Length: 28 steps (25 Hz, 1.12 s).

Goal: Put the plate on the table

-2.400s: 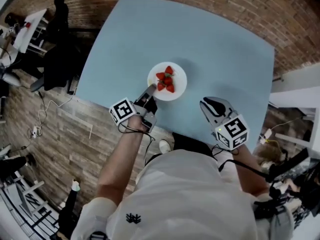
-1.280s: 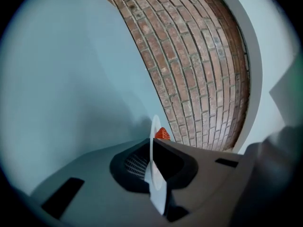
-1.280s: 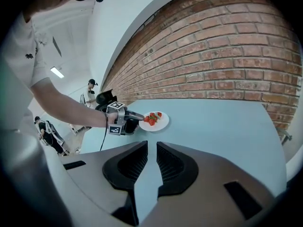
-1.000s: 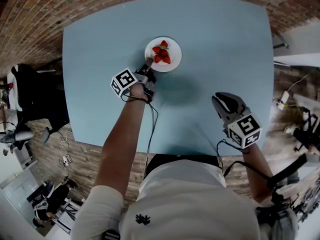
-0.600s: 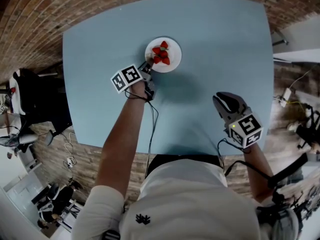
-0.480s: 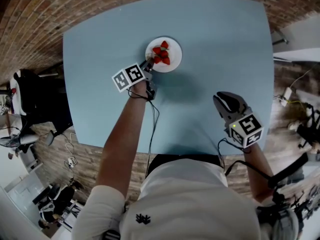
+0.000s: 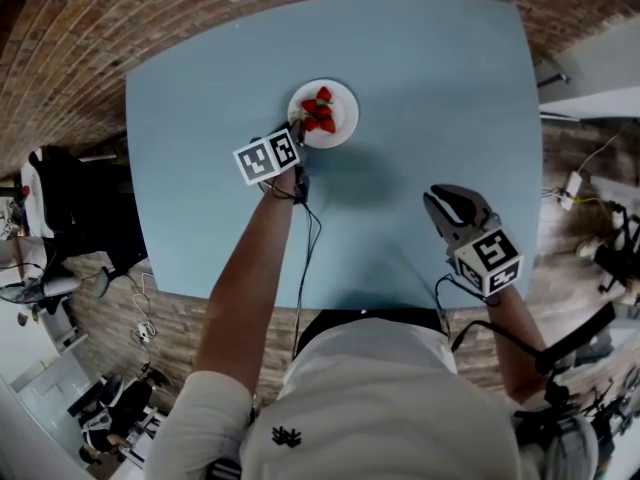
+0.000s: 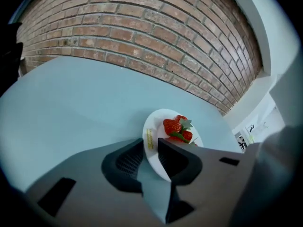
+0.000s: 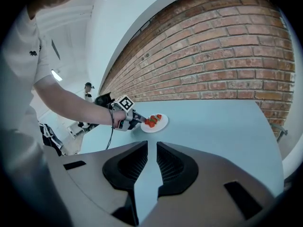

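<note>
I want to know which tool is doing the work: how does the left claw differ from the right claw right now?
The left claw is closed on the rim of the plate; the right claw has its jaws slightly apart with nothing between them. The left claw reaches far across the table, while the right claw is nearer the person. Both are grey and carry a marker cube.

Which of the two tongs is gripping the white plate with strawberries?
The left tongs: their jaws pinch the near rim of the plate. The right tongs hold nothing and hang over bare table.
</note>
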Each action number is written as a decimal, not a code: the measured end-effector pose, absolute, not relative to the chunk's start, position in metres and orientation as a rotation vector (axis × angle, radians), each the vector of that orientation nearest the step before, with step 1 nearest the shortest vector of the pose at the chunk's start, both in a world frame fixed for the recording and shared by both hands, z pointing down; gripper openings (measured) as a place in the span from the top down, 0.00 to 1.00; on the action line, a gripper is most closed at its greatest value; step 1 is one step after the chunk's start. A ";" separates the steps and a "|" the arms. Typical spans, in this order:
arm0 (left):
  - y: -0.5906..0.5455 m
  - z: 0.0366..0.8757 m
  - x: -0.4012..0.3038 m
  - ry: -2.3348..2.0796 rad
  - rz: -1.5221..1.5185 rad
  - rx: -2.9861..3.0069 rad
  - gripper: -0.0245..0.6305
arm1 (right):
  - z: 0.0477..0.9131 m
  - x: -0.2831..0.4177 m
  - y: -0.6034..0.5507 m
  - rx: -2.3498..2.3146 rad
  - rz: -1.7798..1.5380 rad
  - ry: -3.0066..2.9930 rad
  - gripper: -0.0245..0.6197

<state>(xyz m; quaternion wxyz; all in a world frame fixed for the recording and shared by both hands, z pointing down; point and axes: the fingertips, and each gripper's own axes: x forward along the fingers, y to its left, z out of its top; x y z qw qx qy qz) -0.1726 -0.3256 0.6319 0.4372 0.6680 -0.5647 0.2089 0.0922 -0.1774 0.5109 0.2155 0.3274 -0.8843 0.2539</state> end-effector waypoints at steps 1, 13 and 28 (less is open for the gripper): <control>-0.325 0.631 -0.173 -1.415 0.549 1.674 0.83 | 0.511 0.092 -0.176 0.894 0.701 -2.454 0.86; -0.316 0.615 -0.183 -1.520 0.816 1.825 0.82 | 0.506 0.085 -0.151 0.885 0.662 -2.454 0.86; -0.191 0.506 -0.195 -1.443 0.484 2.058 0.96 | 0.464 0.028 -0.095 0.868 0.489 -2.497 0.87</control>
